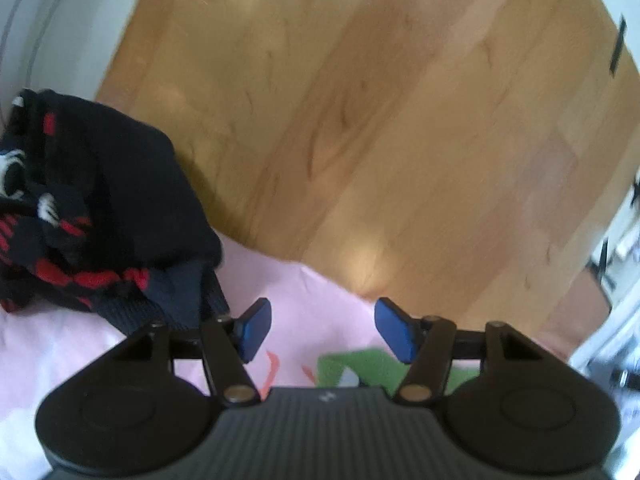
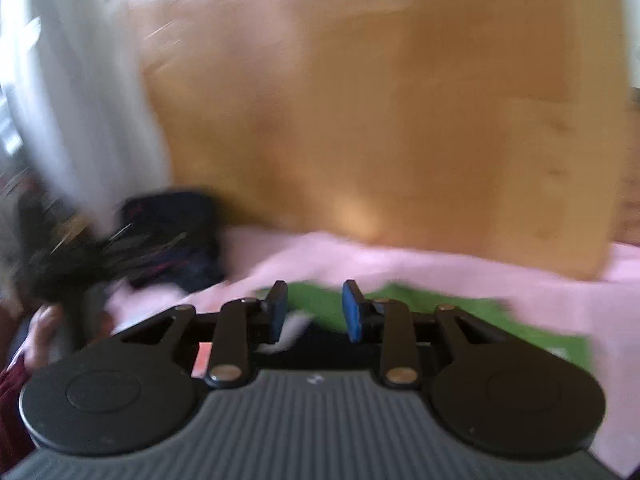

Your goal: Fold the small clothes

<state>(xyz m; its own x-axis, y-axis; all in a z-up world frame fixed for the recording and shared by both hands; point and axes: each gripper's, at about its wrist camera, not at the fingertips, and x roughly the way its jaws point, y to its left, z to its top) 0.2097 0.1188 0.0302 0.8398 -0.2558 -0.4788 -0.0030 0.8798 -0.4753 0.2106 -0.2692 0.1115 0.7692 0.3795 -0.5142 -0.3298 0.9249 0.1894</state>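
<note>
in the left wrist view the left gripper (image 1: 323, 330) sits nearest, its blue pads (image 1: 254, 330) spread well apart with nothing between them; they hang over a pink garment (image 1: 304, 292) that lies flat on the wooden table (image 1: 360, 120). the garment carries a green print (image 1: 352, 364) with a few orange marks beside it, partly hidden behind the gripper body. just to the left, overlapping the pink cloth's edge, is a crumpled dark knit piece with red stripes (image 1: 92, 208) and some white pattern, bunched in a heap. beyond both, the bare tabletop runs up to a white surface at the far left corner. in the right wrist view, which is blurred, the right gripper (image 2: 314, 310) shows its blue pads (image 2: 352, 316) parted by a moderate gap, narrower than the left one's, and gripping nothing; the green print (image 2: 440, 316) of the pink garment (image 2: 400, 268) lies below and past them. further left the dark knit heap (image 2: 168, 236) rests at the edge of the pink cloth, next to a smeared black shape that cannot be made out. behind is the wooden table (image 2: 380, 120), and a white blur at the far left.
</note>
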